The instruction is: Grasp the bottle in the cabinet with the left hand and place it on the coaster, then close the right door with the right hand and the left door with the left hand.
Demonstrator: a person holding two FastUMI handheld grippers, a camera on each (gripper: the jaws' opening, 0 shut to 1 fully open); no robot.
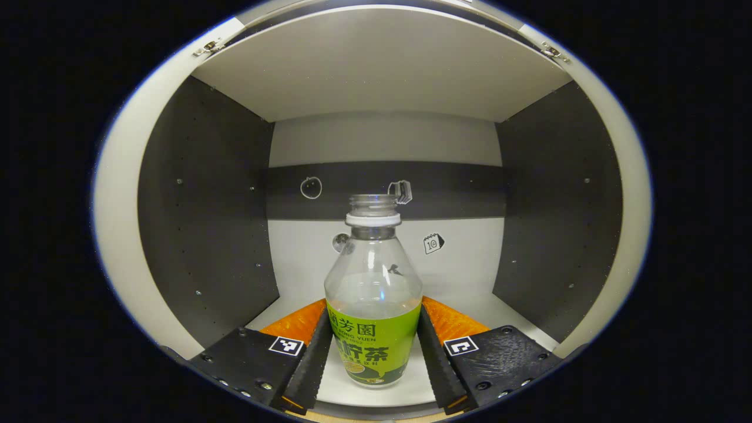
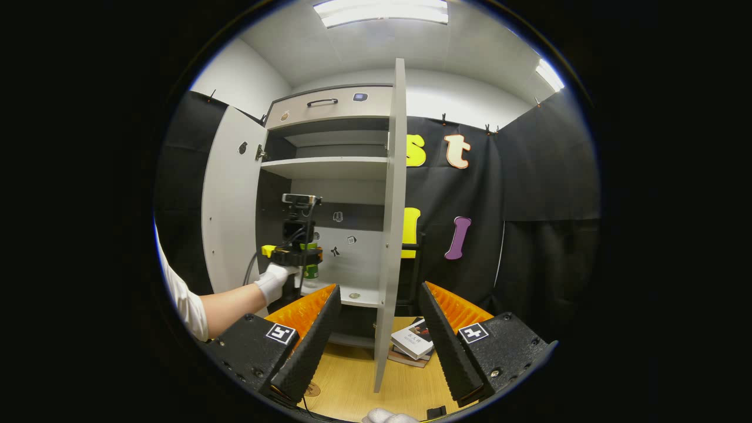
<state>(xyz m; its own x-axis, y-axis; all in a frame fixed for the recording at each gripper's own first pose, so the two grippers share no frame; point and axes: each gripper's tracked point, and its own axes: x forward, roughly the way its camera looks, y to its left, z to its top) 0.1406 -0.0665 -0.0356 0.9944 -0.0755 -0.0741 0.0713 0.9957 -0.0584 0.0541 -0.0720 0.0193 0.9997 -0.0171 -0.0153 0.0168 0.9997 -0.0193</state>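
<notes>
Standing on the cabinet (image 1: 382, 70) floor, the bottle (image 1: 373, 294) sits between the left tongs (image 1: 372, 358) — fingers flanking its label, contact uncertain. In the right gripper view, a gloved hand (image 2: 273, 282) holds those tongs inside; the left door (image 2: 229, 205) and right door (image 2: 390, 235) stand open — the right tongs (image 2: 379, 341) spread, empty, above the desk (image 2: 352, 376).

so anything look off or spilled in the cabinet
One oddity: the bottle has no cap, its neck open. It stands upright between the left gripper fingers, and the shelf looks dry.
</notes>
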